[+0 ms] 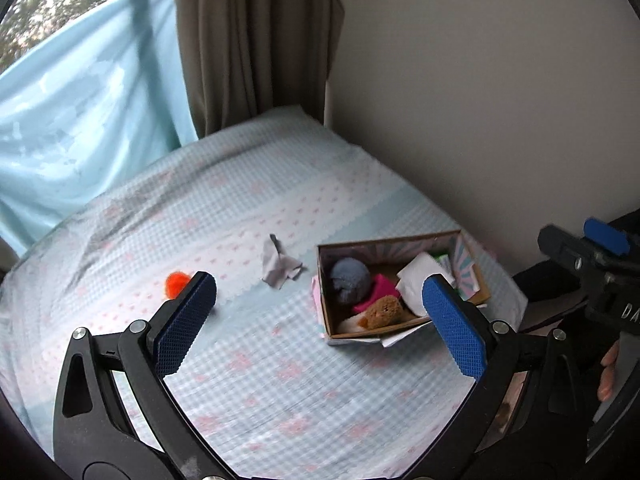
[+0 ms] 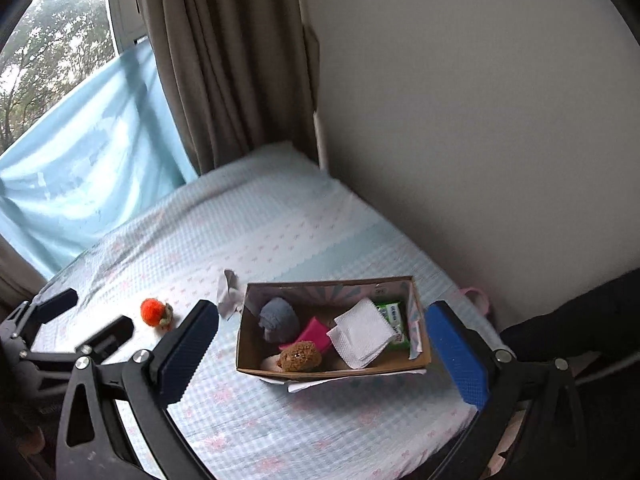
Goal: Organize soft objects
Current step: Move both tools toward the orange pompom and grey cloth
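Observation:
A cardboard box [image 1: 344, 330] [image 2: 248, 354] sits on the bed at the right. It holds a grey ball [image 1: 350, 280] [image 2: 279, 319], a pink cloth [image 1: 380, 290] [image 2: 314, 334], a brown sponge [image 1: 384, 312] [image 2: 300, 356], a white tissue [image 1: 416, 280] [image 2: 362, 334] and a green packet [image 2: 394, 316]. An orange pompom [image 1: 176, 283] [image 2: 154, 311] and a crumpled grey cloth [image 1: 278, 264] [image 2: 229, 294] lie on the sheet left of the box. My left gripper [image 1: 320, 312] is open and empty above the sheet. My right gripper [image 2: 324, 332] is open and empty, in front of the box.
The bed [image 1: 260, 380] has a pale blue checked sheet with pink marks. A wall [image 1: 480, 80] runs along its right side. A brown curtain [image 1: 252, 40] and a blue drape [image 1: 80, 120] hang behind. A pink loop [image 2: 478, 296] lies at the bed's right edge.

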`<state>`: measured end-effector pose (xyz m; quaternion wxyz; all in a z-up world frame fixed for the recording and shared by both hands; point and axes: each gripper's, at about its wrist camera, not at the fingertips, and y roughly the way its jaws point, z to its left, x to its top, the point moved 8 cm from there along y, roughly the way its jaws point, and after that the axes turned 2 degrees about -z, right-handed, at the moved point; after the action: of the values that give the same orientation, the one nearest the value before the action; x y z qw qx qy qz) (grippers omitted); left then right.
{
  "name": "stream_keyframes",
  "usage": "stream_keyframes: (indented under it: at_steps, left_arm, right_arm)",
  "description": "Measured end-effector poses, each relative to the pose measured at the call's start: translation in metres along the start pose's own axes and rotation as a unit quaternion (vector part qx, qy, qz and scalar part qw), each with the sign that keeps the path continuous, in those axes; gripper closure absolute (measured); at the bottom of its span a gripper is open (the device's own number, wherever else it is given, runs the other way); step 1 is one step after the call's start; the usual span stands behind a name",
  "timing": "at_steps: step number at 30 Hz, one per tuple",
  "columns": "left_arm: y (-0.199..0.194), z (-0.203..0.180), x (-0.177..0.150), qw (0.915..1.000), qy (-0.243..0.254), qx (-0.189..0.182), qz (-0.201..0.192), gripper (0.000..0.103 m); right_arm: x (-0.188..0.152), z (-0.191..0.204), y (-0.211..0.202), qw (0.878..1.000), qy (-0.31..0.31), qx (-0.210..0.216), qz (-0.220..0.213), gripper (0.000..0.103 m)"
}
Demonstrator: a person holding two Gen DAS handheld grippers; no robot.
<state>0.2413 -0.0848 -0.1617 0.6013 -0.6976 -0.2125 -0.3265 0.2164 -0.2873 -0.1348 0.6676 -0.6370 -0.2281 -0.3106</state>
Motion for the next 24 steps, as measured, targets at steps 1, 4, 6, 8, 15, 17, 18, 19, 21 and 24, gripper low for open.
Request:
stream_keyframes:
  at_steps: [1,4,6,8,15,17,18,19,21,24]
  left_arm:
    - [-0.007,0.004,0.000,1.0000,-0.003,-0.003,-0.007,0.000]
    - [-0.030,0.016,-0.001,0.9996,-0.006,-0.014,-0.026,0.000]
    - [-0.041,0.023,-0.002,0.9992,-0.003,-0.017,-0.036,0.000]
    - [-0.050,0.031,-0.003,0.9989,0.001,-0.018,-0.044,0.000]
    - [-0.060,0.072,-0.001,0.9978,-0.003,-0.027,-0.061,0.000]
    - [-0.057,0.089,0.000,0.9978,-0.008,-0.022,-0.062,0.000]
    - [-0.055,0.096,0.001,0.9977,-0.010,-0.018,-0.064,0.000]
    - [-0.054,0.105,0.001,0.9977,-0.012,-0.013,-0.065,0.000]
    - [-0.047,0.126,0.001,0.9977,-0.017,-0.001,-0.066,0.000]
    - [-0.033,0.160,-0.002,0.9974,-0.029,0.017,-0.063,0.000]
  right_arm:
    - [-0.002,0.004,-0.012,1.000,-0.002,-0.006,-0.013,0.000]
    - [-0.008,0.010,-0.035,0.999,-0.005,-0.019,-0.036,0.000]
    - [-0.011,0.015,-0.048,0.998,-0.001,-0.028,-0.048,0.000]
    - [-0.014,0.019,-0.056,0.998,0.004,-0.033,-0.058,0.000]
    - [-0.018,0.043,-0.068,0.995,0.023,-0.062,-0.070,0.000]
    - [-0.016,0.055,-0.067,0.995,0.021,-0.061,-0.072,0.000]
    - [-0.016,0.060,-0.067,0.995,0.019,-0.059,-0.073,0.000]
    - [-0.014,0.071,-0.062,0.995,0.015,-0.053,-0.077,0.000]
    - [-0.012,0.087,-0.053,0.996,0.013,-0.039,-0.081,0.000]
    - [-0.012,0.112,-0.034,0.997,0.008,-0.020,-0.080,0.000]
